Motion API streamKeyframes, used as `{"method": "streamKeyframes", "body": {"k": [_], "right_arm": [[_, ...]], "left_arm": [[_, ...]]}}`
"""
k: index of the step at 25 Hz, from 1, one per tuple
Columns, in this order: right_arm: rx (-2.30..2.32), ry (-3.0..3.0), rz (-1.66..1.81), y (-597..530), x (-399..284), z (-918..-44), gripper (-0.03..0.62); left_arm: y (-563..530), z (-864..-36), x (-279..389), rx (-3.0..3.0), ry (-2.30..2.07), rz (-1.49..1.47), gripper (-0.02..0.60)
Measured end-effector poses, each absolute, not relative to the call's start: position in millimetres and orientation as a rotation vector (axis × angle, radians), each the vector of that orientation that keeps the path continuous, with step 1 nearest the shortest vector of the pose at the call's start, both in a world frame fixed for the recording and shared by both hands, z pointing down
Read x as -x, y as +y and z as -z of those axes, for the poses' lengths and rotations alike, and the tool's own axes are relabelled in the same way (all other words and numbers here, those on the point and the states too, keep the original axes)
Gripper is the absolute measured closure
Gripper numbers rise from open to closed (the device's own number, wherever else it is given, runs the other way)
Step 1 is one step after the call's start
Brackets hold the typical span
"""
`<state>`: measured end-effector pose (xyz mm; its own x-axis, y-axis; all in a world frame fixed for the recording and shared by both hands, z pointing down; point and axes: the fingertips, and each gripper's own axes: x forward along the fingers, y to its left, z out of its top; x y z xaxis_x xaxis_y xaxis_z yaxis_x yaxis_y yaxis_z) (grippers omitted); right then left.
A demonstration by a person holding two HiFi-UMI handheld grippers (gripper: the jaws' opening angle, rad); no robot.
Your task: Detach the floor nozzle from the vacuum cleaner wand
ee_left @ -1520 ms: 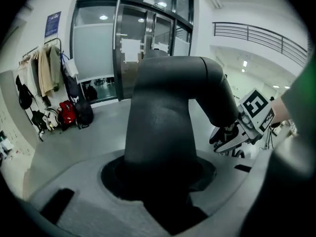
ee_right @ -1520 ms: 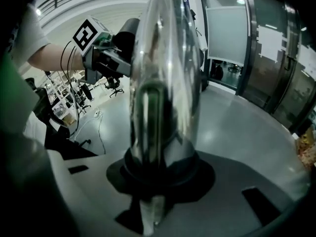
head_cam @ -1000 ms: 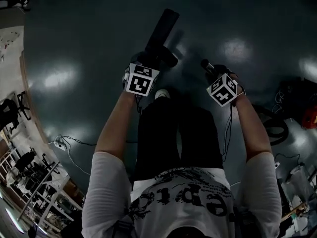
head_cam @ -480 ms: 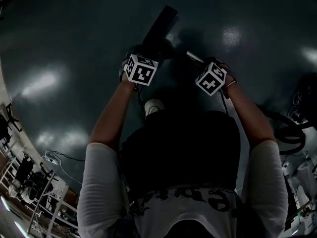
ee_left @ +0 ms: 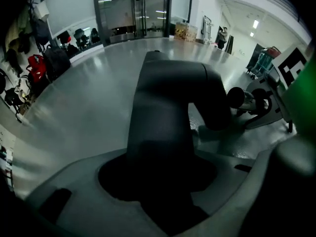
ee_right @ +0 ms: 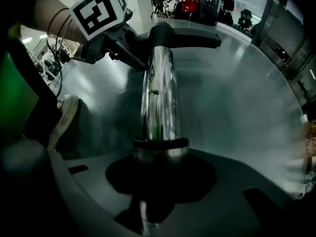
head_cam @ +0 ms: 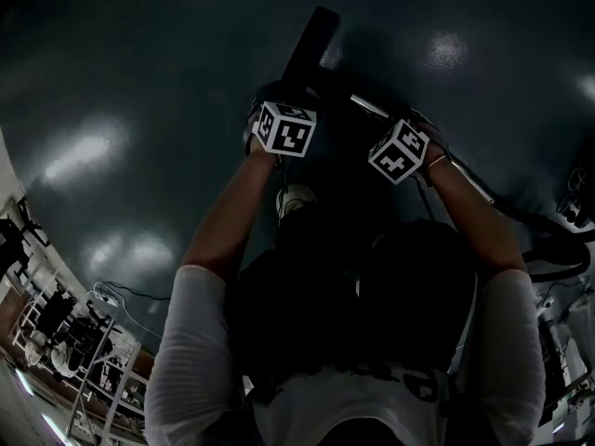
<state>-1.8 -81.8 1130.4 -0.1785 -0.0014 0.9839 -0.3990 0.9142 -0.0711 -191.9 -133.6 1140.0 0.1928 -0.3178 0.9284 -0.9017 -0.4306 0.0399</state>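
Observation:
The black floor nozzle (head_cam: 311, 40) lies on the dark floor ahead of me, its neck (ee_left: 163, 112) running back between the jaws of my left gripper (head_cam: 288, 96), which is shut on it. In the left gripper view the neck fills the recess of the left gripper (ee_left: 158, 181). The chrome wand (ee_right: 158, 93) leads from the nozzle (ee_right: 192, 36) into my right gripper (ee_right: 160, 177), which is shut on it. In the head view the right gripper (head_cam: 390, 124) sits just right of the left one on the wand (head_cam: 367, 107), both pointing steeply down.
My shoe (head_cam: 296, 198) stands just behind the grippers. A dark hose and cables (head_cam: 548, 240) lie at the right. Metal racks (head_cam: 74, 342) stand at the lower left. Bags (ee_left: 37, 65) hang along the far wall. Glossy floor surrounds the nozzle.
Both grippers have come down toward the floor, still holding the nozzle neck and the wand. My body has bent lower over them.

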Motion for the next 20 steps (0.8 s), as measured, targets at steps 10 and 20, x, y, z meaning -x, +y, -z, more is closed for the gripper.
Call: {"method": "streamKeyframes", "body": {"k": [10, 20], "right_arm": [[-0.424, -1.81, -0.294, -98, -1, -1117, 0.324], [-0.715, -2.055, -0.284, -157, 12, -1002, 0.384]], "left_arm": [[-139, -1125, 211, -2.043, -1.289, -1.349, 0.258], [-146, -1038, 198, -2.087, -1.43, -1.09, 0.259]]}}
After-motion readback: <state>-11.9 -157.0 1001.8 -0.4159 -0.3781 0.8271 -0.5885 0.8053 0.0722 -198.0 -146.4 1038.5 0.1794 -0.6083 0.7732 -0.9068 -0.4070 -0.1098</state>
